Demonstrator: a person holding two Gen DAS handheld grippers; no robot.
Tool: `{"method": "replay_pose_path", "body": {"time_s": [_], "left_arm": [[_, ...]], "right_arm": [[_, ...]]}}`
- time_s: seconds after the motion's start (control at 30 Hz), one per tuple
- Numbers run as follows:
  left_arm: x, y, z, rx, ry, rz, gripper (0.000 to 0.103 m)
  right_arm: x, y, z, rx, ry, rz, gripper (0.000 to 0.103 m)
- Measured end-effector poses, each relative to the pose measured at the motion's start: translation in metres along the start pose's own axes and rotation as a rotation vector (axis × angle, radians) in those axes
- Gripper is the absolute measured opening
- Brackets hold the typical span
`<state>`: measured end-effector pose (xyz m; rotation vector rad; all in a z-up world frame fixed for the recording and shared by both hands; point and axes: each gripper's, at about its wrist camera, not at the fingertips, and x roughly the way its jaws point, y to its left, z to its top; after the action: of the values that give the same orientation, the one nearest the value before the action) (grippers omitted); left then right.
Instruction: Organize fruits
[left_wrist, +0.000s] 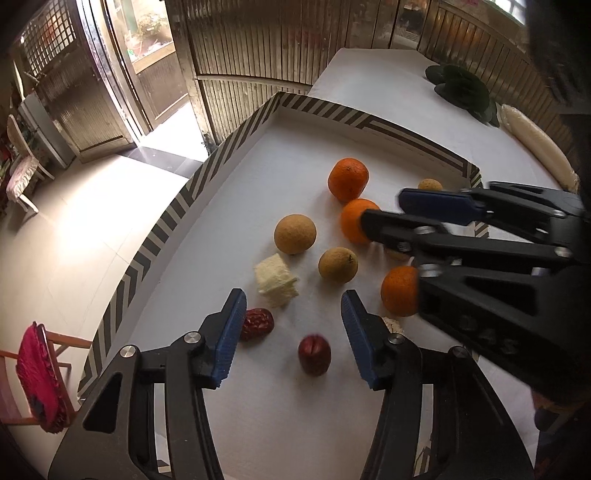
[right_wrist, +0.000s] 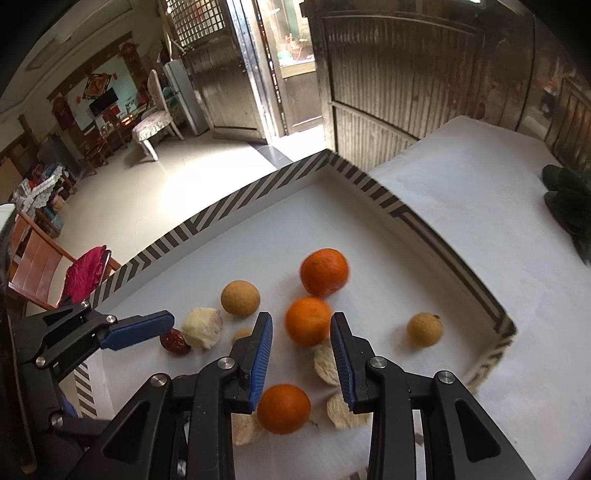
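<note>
Hovering over the white floor of a shallow tray (left_wrist: 166, 218) with a black-and-white striped rim, the left gripper (left_wrist: 293, 332) has its blue-padded jaws spread wide and holds nothing; a dark red date (left_wrist: 314, 354) lies between them, just short of the tips, and a second date (left_wrist: 257, 324) sits beside the left pad. Just beyond are a pale cube-shaped piece (left_wrist: 276, 280) and two tan round fruits (left_wrist: 295, 229) (left_wrist: 338, 264). The right gripper (right_wrist: 301, 356) is also parted and empty, its pads flanking open space above the middle orange (right_wrist: 308, 320), with a nearer orange (right_wrist: 283, 408) low beside its left pad and a third orange (right_wrist: 324, 272) farther off. Pale, rough-textured pieces (right_wrist: 327, 365) lie near its right pad, and another tan fruit (right_wrist: 424, 329) sits toward the tray's right corner. The tray rests on a white desk (right_wrist: 480, 177), where a dark green leafy thing (left_wrist: 461, 90) lies well apart from the fruit.
</note>
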<state>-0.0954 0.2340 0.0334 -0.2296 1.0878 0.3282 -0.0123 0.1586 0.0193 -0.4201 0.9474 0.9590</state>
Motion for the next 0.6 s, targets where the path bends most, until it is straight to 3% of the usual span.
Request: {"method": "replay_pose_path", "body": {"time_s": [0.27, 0.4, 0.6], "left_arm": [[-0.015, 0.001, 0.003, -0.006, -0.054, 0.045, 0.054], [-0.029, -0.004, 0.006, 0.002, -0.106, 0.074, 0.06], [-0.045, -0.01, 0.007, 0.011, -0.166, 0.08, 0.061]], "right_arm": [[-0.047, -0.004, -0.021, 0.085, -0.107, -0.085, 0.035], [-0.061, -0.003, -0.034, 0.129, -0.142, -0.119, 0.043], [-0.073, -0.007, -0.05, 0.163, -0.15, -0.124, 0.045]]}}
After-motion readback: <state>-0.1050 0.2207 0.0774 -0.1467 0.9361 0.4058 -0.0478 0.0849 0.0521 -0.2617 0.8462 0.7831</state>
